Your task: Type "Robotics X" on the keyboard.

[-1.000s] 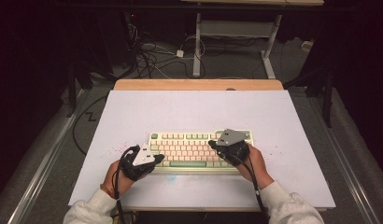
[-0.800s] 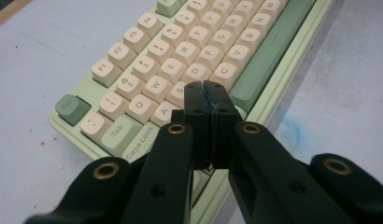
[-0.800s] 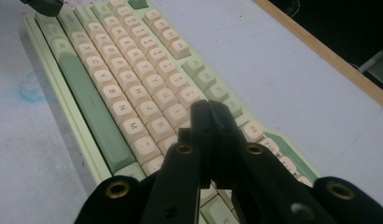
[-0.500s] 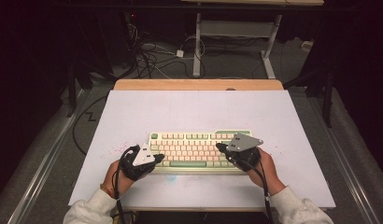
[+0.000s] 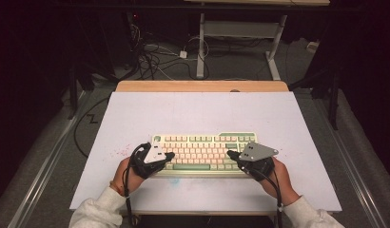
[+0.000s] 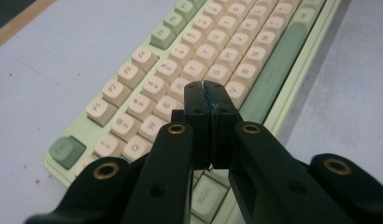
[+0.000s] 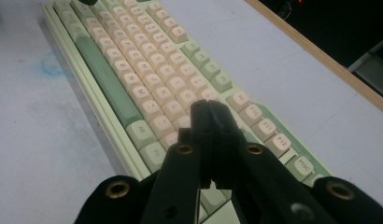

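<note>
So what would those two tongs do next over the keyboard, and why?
Probably the right tongs dip a little to press a key. Both pairs are shut into blunt tips above the green and cream keyboard: the left tongs over its left keys, the right near its right end. Which key is meant, I cannot tell.

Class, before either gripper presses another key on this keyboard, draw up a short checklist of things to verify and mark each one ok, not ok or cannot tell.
1. Left gripper jaws shut, nothing between them: ok.
2. Right gripper jaws shut, nothing between them: ok.
3. Keyboard lies flat on the white table: ok.
4. Left tip over the letter keys: ok.
5. Right tip over the keys at the keyboard's right end: ok.
6. Either tip touching a key now: cannot tell.
</note>
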A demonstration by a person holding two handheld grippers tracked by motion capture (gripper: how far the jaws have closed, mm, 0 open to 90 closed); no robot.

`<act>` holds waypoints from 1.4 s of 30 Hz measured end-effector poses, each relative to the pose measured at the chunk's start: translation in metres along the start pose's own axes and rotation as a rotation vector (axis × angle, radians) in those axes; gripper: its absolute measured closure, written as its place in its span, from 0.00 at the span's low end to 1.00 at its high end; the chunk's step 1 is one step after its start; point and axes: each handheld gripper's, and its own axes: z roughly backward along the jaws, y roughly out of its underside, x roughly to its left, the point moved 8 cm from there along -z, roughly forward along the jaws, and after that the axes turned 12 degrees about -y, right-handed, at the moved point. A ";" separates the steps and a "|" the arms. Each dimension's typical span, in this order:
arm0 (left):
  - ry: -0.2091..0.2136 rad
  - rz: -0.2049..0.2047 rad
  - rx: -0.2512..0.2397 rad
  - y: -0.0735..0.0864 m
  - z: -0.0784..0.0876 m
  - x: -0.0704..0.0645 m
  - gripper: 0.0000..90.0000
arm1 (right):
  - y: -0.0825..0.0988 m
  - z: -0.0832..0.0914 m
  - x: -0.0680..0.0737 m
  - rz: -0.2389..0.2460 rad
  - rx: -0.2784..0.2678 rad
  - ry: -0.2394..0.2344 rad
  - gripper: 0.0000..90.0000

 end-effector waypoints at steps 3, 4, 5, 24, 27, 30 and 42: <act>0.011 -0.011 0.010 -0.006 -0.006 -0.001 0.97 | 0.004 0.004 0.000 -0.005 0.004 0.005 1.00; 0.013 -0.021 0.016 -0.008 -0.008 -0.002 0.97 | 0.005 0.006 -0.001 -0.006 0.007 0.008 1.00; 0.016 -0.025 0.019 -0.009 -0.010 -0.002 0.97 | 0.006 0.007 -0.001 -0.010 0.007 0.008 1.00; 0.053 -0.056 0.092 -0.027 -0.045 -0.004 0.97 | 0.011 0.014 0.000 -0.017 0.006 -0.001 1.00; 0.057 -0.057 0.101 -0.028 -0.050 -0.004 0.97 | 0.011 0.013 0.000 -0.016 0.006 -0.006 1.00; 0.059 -0.066 0.108 -0.029 -0.053 -0.005 0.97 | 0.011 0.012 0.001 -0.018 0.009 -0.009 1.00; 0.042 -0.096 0.145 -0.028 -0.062 -0.007 0.97 | 0.012 0.011 0.000 -0.015 0.017 -0.007 1.00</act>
